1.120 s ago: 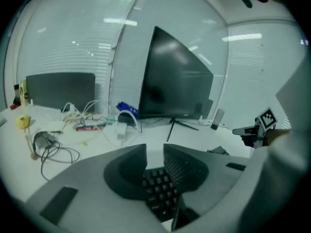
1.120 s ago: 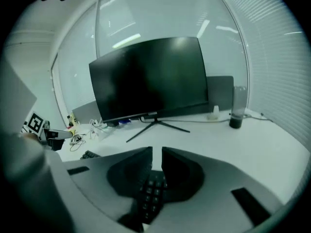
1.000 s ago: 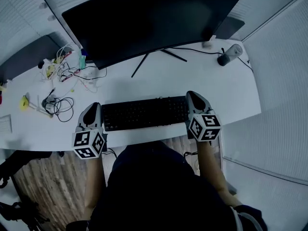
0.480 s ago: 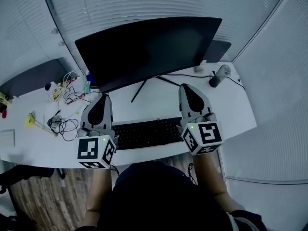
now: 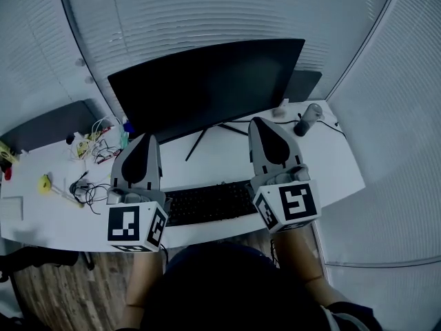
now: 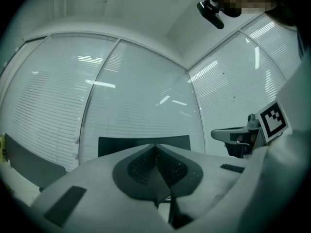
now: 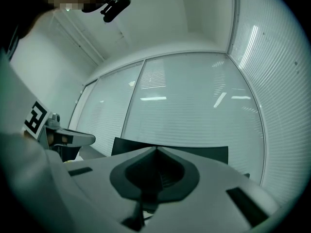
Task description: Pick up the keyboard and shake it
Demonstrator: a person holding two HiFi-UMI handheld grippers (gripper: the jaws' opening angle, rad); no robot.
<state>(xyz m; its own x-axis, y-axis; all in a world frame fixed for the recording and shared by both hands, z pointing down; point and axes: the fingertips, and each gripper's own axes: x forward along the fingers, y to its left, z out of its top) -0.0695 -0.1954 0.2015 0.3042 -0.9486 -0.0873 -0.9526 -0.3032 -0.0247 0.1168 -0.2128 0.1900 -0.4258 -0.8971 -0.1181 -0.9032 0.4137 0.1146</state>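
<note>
Slatted blinds (image 5: 207,12) are lining the glass walls behind a long white counter (image 5: 331,164) that is stretching from left to right across the head view. A wide dark monitor (image 5: 207,81) is standing at the far middle of the counter, its screen blank. A person in dark clothing (image 5: 227,288) is facing the counter from its near edge, holding a hand-held gripper in each hand above it.

The black keyboard (image 5: 207,202) is lying lengthwise along the near edge of the counter, in front of the monitor and between the two tools. Both its ends are disappearing behind their bodies. From this steep angle it appears to be resting on the counter rather than hanging in the air.

The left hand-held gripper (image 5: 141,138) and the right hand-held gripper (image 5: 258,121) are both pointing toward the far wall, one on either side of the monitor's foot. In each gripper view the jaws are clenched tip to tip with nothing between them, aiming level at the blinds and the monitor's top edge.

A dark cylindrical tumbler (image 5: 308,118) is standing at the far right of the counter. A tangle of cables (image 5: 89,154) is sprawling at the far left, with a small yellow object (image 5: 45,183) near it.
</note>
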